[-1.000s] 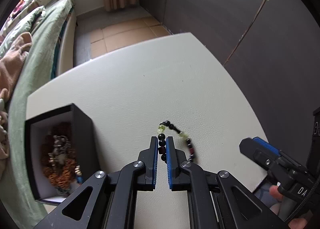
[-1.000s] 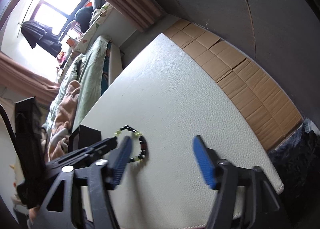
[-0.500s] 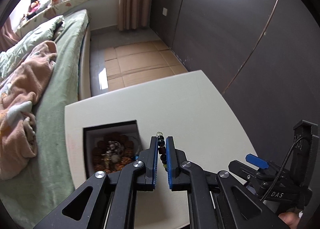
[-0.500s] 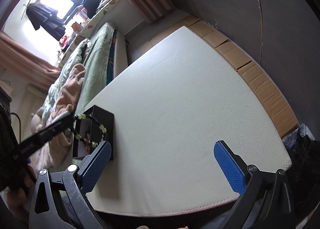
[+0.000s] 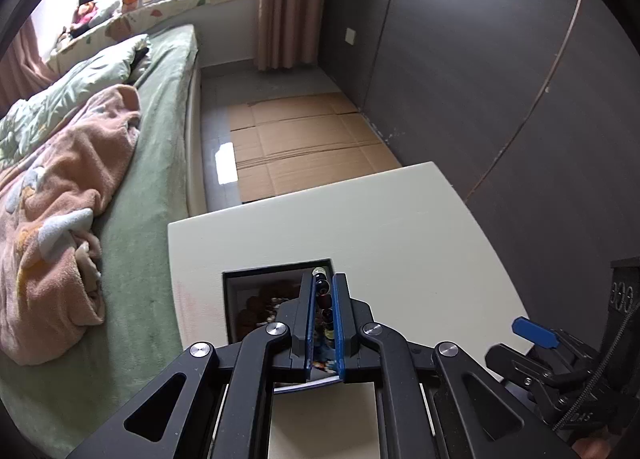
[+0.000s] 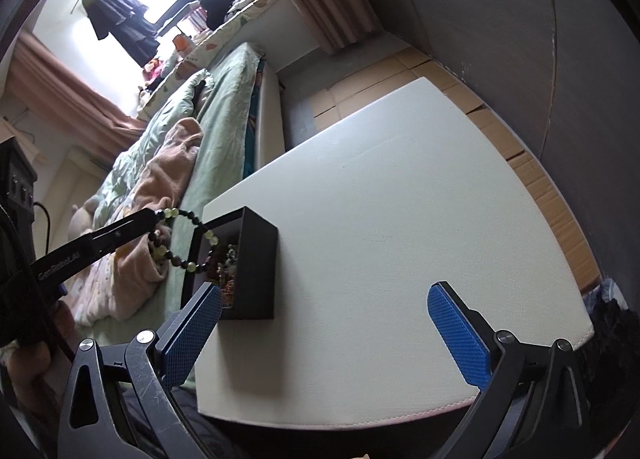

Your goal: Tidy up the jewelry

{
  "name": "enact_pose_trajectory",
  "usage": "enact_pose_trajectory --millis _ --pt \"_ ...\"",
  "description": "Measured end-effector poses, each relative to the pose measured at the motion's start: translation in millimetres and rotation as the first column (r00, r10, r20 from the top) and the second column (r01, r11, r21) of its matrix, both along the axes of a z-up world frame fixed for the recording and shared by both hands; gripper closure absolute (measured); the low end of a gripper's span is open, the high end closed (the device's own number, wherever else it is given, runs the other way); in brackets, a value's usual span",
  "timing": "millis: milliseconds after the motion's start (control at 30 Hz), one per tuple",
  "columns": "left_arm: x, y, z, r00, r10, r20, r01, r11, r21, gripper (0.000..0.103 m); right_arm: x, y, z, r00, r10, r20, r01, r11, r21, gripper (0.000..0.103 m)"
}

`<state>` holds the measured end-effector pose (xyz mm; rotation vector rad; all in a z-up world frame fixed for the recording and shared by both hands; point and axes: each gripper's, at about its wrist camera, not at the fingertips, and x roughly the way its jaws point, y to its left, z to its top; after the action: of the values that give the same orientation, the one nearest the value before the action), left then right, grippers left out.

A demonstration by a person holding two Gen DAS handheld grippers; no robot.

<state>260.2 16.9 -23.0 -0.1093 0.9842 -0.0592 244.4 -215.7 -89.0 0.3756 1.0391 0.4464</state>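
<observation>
Now left claw [image 5: 323, 287] clenched on black-and-green bead bracelet [image 6: 188, 237], over open black box [image 6: 256, 259] w/ brown beads; right claw [image 6: 324, 333] released, empty.

glossy beads [image 6: 188, 243], matt black box [image 6: 256, 259], grained pale tabletop [image 6: 400, 219].

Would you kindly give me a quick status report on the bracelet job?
Left gripper shut on the beaded bracelet, hanging above the black jewelry box. Right gripper open, empty; jaws just opened. Nothing in the way.
</observation>
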Motion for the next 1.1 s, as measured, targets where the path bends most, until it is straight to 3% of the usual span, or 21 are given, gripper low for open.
enact_pose_trajectory --millis 300,467,833,967,1100 --pt "3.0 25.3 -19.2 0.995 0.067 -0.074 -0.073 0.995 -0.075 0.091 6.4 2.0 -6.1 0.999 -0.031 -0.012 0.031 0.999 0.025 0.0" --pt "-13.9 25.8 -14.3 0.995 0.085 -0.047 -0.089 0.993 -0.082 0.039 2.6 -6.0 0.0 0.999 -0.047 0.003 0.047 0.998 0.037 0.0" --pt "-62.7 10.7 9.5 0.995 0.095 0.01 -0.094 0.994 -0.06 0.03 -23.6 -12.7 22.3 0.999 -0.041 0.035 0.041 0.999 -0.011 0.0" --pt "-83.1 2.1 22.1 0.995 0.09 0.043 -0.088 0.995 -0.046 0.019 -38.3 -13.9 38.2 0.997 -0.036 0.061 0.038 0.999 -0.024 0.0" --pt "-111.5 -2.8 44.2 0.985 0.108 0.137 -0.102 0.994 -0.047 0.005 -54.1 -11.9 52.6 0.995 -0.019 0.095 0.023 0.999 -0.045 0.0"
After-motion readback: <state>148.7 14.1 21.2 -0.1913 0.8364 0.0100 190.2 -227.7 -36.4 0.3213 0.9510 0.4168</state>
